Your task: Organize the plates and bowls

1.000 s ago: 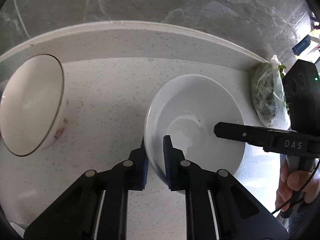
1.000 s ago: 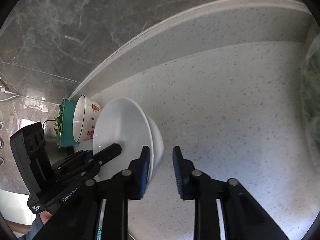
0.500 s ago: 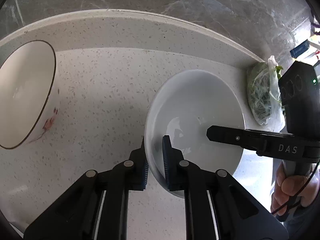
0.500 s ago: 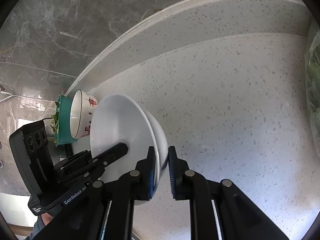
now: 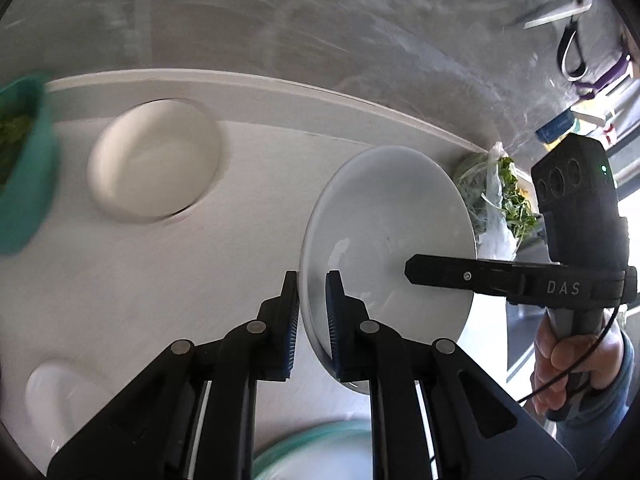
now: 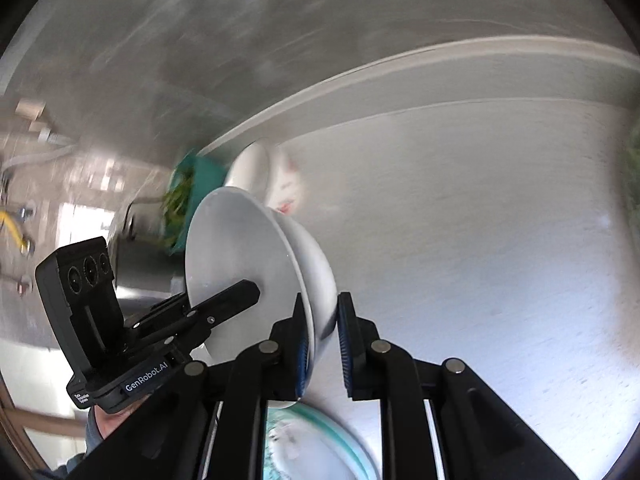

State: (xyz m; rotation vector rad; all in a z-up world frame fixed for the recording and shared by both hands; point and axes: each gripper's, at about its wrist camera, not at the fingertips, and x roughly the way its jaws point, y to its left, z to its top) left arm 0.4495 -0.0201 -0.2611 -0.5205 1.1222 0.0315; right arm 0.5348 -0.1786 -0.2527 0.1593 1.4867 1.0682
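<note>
A plain white bowl [image 5: 388,216] hangs tilted above the speckled counter [image 5: 200,264], held from both sides. My left gripper [image 5: 313,284] is shut on its left rim, one pad inside and one outside. My right gripper [image 6: 322,308] is shut on the opposite rim of the same bowl [image 6: 236,248]. In the left wrist view one finger [image 5: 440,276] of the right gripper reaches across the bowl's inside. A second white bowl with red marks [image 5: 154,160] stands on the counter at the back left, also seen behind the held bowl [image 6: 280,176] in the right wrist view.
A green-rimmed plate [image 5: 312,452] lies just below the grippers. A teal container of greens [image 5: 24,184] stands at the far left, and a plastic bag of greens [image 5: 496,200] at the right by the wall. A small white dish [image 5: 60,396] sits at the lower left. A hand [image 5: 572,360] grips the right tool.
My right gripper closed onto the bowl's rim. Both grippers then rose and drew back with the bowl, so the marked bowl looks farther off and the green-rimmed plate came into view below.
</note>
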